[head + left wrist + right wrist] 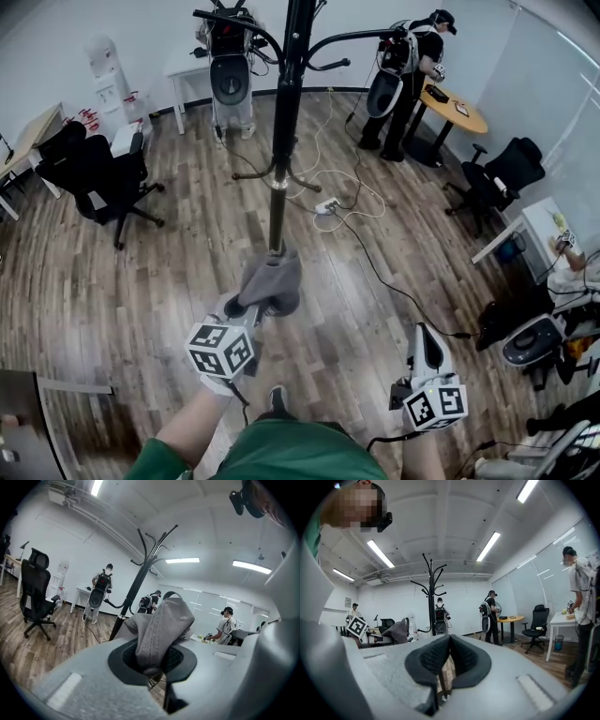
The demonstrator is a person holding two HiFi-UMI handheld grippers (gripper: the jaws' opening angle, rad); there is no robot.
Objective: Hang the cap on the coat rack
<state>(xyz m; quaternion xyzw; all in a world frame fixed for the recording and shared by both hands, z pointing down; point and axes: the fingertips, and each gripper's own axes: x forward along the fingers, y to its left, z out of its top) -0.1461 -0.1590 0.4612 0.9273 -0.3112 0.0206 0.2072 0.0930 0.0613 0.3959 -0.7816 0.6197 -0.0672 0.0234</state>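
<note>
A grey cap hangs from my left gripper, which is shut on its fabric; in the left gripper view the cap fills the middle, pinched between the dark pads. The black coat rack stands straight ahead, its pole rising past the cap and its hooks spreading at the top. It shows tilted in the left gripper view, the coat rack beyond the cap. My right gripper is low at the right, shut with nothing in it. In the right gripper view the coat rack stands far off, the cap to its left.
A white cable and power strip lie on the wood floor behind the rack's base. A black office chair stands at the left, another chair at the right. A person works by a round wooden table at the back right.
</note>
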